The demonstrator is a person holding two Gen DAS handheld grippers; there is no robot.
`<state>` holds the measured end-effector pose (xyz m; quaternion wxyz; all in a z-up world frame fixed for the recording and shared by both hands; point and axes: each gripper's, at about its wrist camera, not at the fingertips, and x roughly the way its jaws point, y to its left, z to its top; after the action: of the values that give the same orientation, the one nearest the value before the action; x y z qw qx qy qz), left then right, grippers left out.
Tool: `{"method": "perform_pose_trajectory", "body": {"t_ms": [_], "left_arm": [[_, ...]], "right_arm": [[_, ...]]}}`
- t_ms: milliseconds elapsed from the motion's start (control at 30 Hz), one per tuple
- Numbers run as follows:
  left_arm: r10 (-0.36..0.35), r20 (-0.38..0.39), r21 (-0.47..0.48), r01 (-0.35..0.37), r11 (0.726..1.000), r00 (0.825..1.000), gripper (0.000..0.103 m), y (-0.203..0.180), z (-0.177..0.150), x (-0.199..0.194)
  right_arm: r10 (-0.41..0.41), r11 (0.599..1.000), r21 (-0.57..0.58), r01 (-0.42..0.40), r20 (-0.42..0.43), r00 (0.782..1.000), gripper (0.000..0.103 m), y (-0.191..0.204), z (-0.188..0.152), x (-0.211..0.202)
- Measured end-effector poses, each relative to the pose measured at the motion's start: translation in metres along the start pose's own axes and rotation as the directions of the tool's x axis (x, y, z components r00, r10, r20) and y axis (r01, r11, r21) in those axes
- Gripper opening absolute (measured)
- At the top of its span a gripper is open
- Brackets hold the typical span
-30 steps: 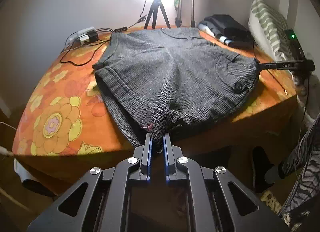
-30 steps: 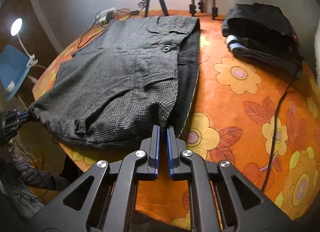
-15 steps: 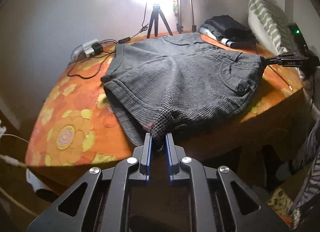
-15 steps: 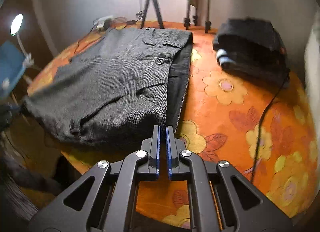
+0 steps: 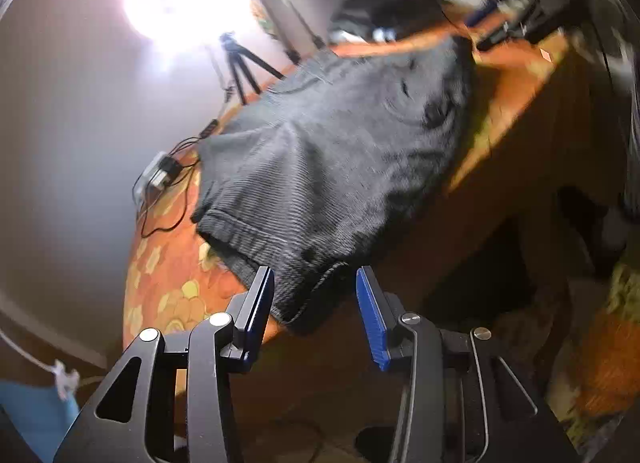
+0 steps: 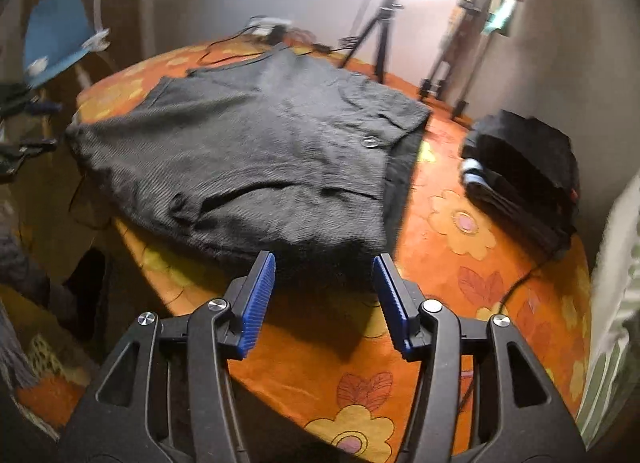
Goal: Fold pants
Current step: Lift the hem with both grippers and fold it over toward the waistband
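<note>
With my left gripper and right gripper both just opening, nothing clamped, the grey pants lay folded once at twelve o'clock on the flowered table, one corner overhanging; further folds, I judged, remained.

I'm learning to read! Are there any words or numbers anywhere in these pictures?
No words or numbers can be read.
Shorts: a button, no label.
Folded clothes: a small red spot, too blurred to read.
Power strip: too small to read.
</note>
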<state>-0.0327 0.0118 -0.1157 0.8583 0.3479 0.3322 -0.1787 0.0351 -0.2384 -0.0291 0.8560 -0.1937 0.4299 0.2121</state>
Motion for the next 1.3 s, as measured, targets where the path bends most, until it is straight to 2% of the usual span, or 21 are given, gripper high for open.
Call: {"method": "perform_pose_trajectory", "body": {"t_ms": [67,133,267,433,467,533,633,667,733,767,800,833,900,1067,1300], "left_arm": [[-0.002,-0.024,0.035,0.003,0.999,1.0,0.041,-0.003,0.001,0.009],[0.007,-0.059,0.066,-0.003,0.998,0.998,0.042,-0.003,0.0,0.019],[0.001,-0.102,0.076,0.006,0.997,0.995,0.042,0.001,-0.001,0.03],[-0.017,-0.134,0.069,0.026,0.997,0.991,0.044,0.001,-0.002,0.041],[-0.019,-0.14,0.067,0.029,0.997,0.99,0.042,0.0,-0.001,0.044],[-0.032,-0.138,0.058,0.04,0.998,0.99,0.024,0.0,0.0,0.047],[-0.042,-0.119,0.028,0.046,0.999,0.992,0.013,0.002,0.004,0.047],[-0.042,-0.112,0.025,0.045,0.999,0.993,0.013,0.003,0.005,0.046],[-0.036,-0.093,0.011,0.037,0.999,0.995,0.012,0.005,0.006,0.041],[-0.032,-0.088,0.0,0.032,0.999,0.996,0.012,0.007,0.006,0.039],[-0.029,-0.074,-0.026,0.028,0.999,0.997,0.011,0.011,0.007,0.035],[-0.026,-0.062,-0.045,0.024,0.999,0.998,0.011,0.014,0.009,0.033],[-0.013,-0.033,-0.082,0.011,0.997,0.999,0.011,0.021,0.012,0.027],[-0.004,0.013,-0.152,0.006,0.988,1.0,0.011,0.04,0.025,0.018],[0.054,0.101,-0.255,-0.026,0.966,0.993,0.011,0.084,0.056,0.017]], "right_arm": [[-0.006,0.997,-0.076,0.005,-0.004,1.0,0.061,0.01,0.0,0.003],[-0.019,0.986,-0.166,0.017,-0.007,1.0,0.071,0.018,0.001,0.008],[0.007,0.973,-0.232,-0.016,-0.04,0.999,0.072,0.012,0.006,0.021],[0.093,0.949,-0.289,-0.127,-0.129,0.987,0.072,0.007,0.002,0.038],[0.095,0.943,-0.305,-0.133,-0.135,0.986,0.072,0.008,0.001,0.039],[0.062,0.926,-0.361,-0.11,-0.142,0.988,0.072,0.015,-0.002,0.044],[0.039,0.922,-0.377,-0.09,-0.14,0.989,0.072,0.015,-0.002,0.049],[0.033,0.924,-0.374,-0.083,-0.139,0.99,0.068,0.014,-0.002,0.05],[0.035,0.931,-0.354,-0.086,-0.147,0.988,0.046,0.01,-0.001,0.051],[0.044,0.934,-0.343,-0.094,-0.149,0.988,0.041,0.008,0.0,0.05],[0.032,0.938,-0.339,-0.078,-0.139,0.99,0.027,0.007,0.0,0.046],[0.018,0.938,-0.342,-0.062,-0.13,0.991,0.024,0.007,0.001,0.044],[-0.001,0.942,-0.334,-0.03,-0.094,0.996,0.022,0.007,0.004,0.035],[-0.042,0.972,-0.233,0.043,0.009,0.999,0.02,-0.003,0.021,0.012],[-0.129,0.985,-0.096,0.142,0.13,0.983,0.018,-0.023,0.063,-0.004]]}}
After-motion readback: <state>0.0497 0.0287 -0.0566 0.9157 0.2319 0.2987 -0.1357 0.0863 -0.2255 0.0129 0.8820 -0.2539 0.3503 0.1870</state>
